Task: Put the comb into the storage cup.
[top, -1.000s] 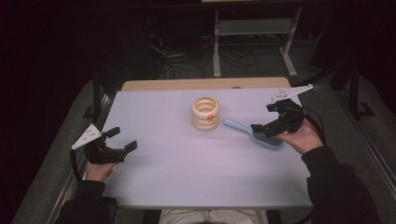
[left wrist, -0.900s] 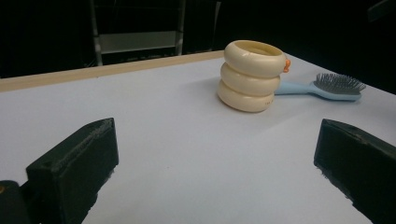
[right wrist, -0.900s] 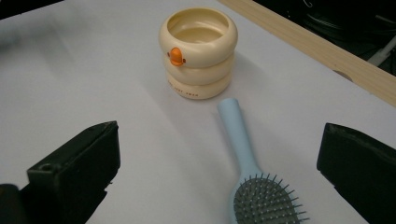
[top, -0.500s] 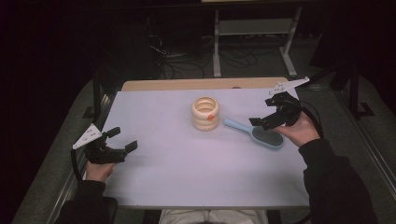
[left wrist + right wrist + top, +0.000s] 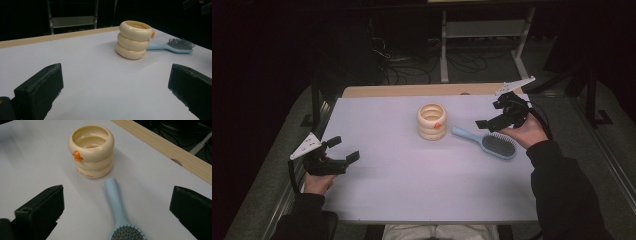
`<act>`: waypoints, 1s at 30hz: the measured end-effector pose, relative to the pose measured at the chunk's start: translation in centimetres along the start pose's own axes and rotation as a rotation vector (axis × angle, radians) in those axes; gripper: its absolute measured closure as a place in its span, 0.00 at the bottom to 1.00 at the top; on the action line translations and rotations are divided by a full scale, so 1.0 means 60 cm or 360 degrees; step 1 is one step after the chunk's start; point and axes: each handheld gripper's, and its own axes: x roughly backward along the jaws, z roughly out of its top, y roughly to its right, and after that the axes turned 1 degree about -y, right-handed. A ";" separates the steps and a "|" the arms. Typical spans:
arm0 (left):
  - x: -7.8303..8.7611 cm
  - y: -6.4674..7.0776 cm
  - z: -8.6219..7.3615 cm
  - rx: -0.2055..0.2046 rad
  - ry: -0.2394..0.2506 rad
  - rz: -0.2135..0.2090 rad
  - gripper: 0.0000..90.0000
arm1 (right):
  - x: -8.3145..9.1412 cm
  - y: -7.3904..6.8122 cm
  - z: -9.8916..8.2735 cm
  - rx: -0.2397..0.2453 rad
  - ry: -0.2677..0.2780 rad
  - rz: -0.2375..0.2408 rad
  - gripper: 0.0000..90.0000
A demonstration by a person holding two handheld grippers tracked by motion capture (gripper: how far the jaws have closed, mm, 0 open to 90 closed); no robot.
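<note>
A cream ringed cup with a small orange knob stands upright at the middle of the white table. A light blue hairbrush lies bristles up just right of it, its handle pointing at the cup. My right gripper hovers open above the far side of the brush, holding nothing. In the right gripper view the brush handle runs between the spread jaws toward the cup. My left gripper rests open near the table's left edge. Its view takes in the cup and brush farther off.
A wooden strip borders the table's far edge. Beyond it stand a metal shelf frame and loose cables on a dark floor. Bare table surface spreads between my left gripper and the cup.
My right gripper has lifted off the hairbrush and drawn back and up to the right. The brush now lies free on the table. My left gripper has stayed put.
</note>
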 end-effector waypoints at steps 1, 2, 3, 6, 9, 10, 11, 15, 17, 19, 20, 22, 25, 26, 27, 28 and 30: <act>0.000 0.000 0.000 0.0000 0.0000 0.0000 0.00 | -0.001 0.002 0.001 0.0001 0.0001 0.0000 0.00; 0.000 0.000 0.000 0.0000 -0.0001 0.0000 0.00 | -0.002 0.004 0.002 -0.0001 0.0001 -0.0001 0.00; 0.000 0.000 0.000 0.0001 -0.0001 0.0000 0.00 | -0.004 0.006 0.002 -0.0004 0.0001 -0.0002 0.00; -0.001 0.000 0.000 -0.0001 -0.0007 -0.0003 0.00 | -0.008 0.015 0.002 -0.0026 0.0013 -0.0007 0.00; -0.001 0.000 0.000 -0.0002 -0.0006 -0.0005 0.00 | -0.015 0.024 0.001 -0.0050 0.0014 -0.0013 0.00; -0.001 0.000 0.000 -0.0002 -0.0007 -0.0005 0.00 | -0.018 0.027 0.001 -0.0056 0.0011 -0.0016 0.00; -0.001 0.000 0.000 -0.0002 -0.0007 -0.0005 0.00 | -0.020 0.030 0.000 -0.0062 0.0007 -0.0017 0.00; -0.002 0.000 0.000 -0.0005 -0.0007 -0.0006 0.00 | -0.030 0.036 -0.001 -0.0076 0.0008 -0.0014 0.00; -0.001 0.000 0.000 -0.0004 -0.0007 -0.0007 0.00 | -0.036 0.038 -0.002 -0.0073 0.0002 -0.0011 0.00; -0.001 0.000 0.000 -0.0004 -0.0008 -0.0006 0.00 | -0.043 0.041 -0.002 -0.0074 -0.0008 -0.0010 0.00; -0.001 0.000 0.000 -0.0006 -0.0008 -0.0007 0.00 | -0.046 0.042 -0.003 -0.0078 -0.0011 -0.0013 0.00; -0.002 0.000 0.000 -0.0007 -0.0008 -0.0008 0.00 | -0.051 0.044 -0.004 -0.0086 -0.0025 -0.0011 0.00; -0.002 0.000 0.000 -0.0010 -0.0008 -0.0009 0.00 | -0.058 0.046 -0.005 -0.0080 -0.0042 -0.0013 0.00; -0.002 0.000 0.000 -0.0011 -0.0009 -0.0009 0.00 | -0.060 0.047 -0.006 -0.0078 -0.0056 -0.0014 0.00; -0.002 0.000 0.000 -0.0011 -0.0009 -0.0010 0.00 | -0.063 0.048 -0.007 -0.0065 -0.0065 -0.0015 0.02; -0.002 0.000 0.000 -0.0012 -0.0009 -0.0011 0.00 | -0.065 0.049 -0.007 -0.0063 -0.0073 -0.0010 0.03; -0.002 0.000 0.000 -0.0011 -0.0009 -0.0011 0.00 | -0.071 0.052 -0.009 -0.0073 -0.0090 -0.0009 0.03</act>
